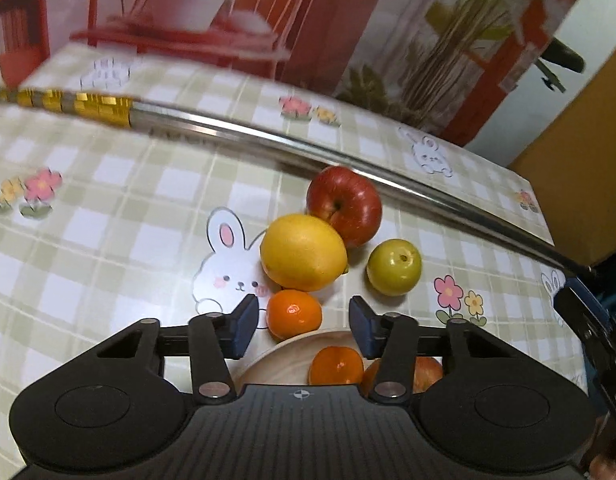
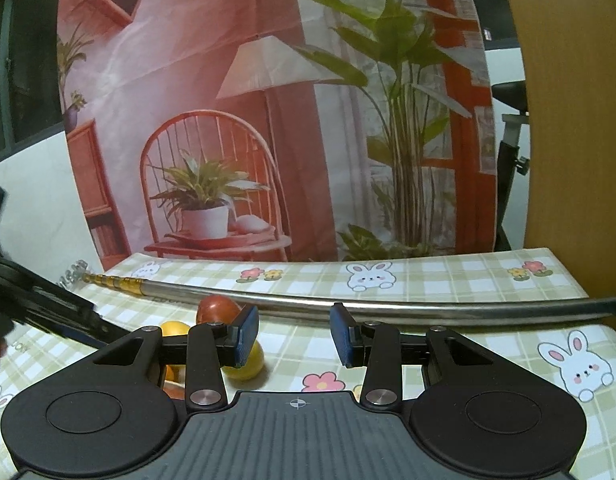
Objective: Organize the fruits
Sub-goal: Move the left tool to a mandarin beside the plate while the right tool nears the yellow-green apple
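Note:
On the checked tablecloth lie a red apple (image 1: 344, 204), a yellow lemon (image 1: 304, 252), a green apple (image 1: 394, 266) and a small mandarin (image 1: 294, 314). My left gripper (image 1: 303, 326) points down at them and is open. The mandarin lies just ahead of its fingers, close to the left pad and apart from the right one. Under the gripper a wooden plate (image 1: 268, 364) holds another mandarin (image 1: 336, 366) and a reddish apple (image 1: 426, 372), both partly hidden. My right gripper (image 2: 295, 336) hangs open over bare cloth with nothing between its pads, right of the green apple (image 2: 248, 364).
A long metal rod (image 1: 348, 160) with a gold grip (image 1: 80, 104) lies across the table behind the fruit. A printed backdrop (image 2: 268, 120) stands along the far edge. The tablecloth (image 2: 468, 280) ends at the right beside a brown panel (image 2: 568, 120).

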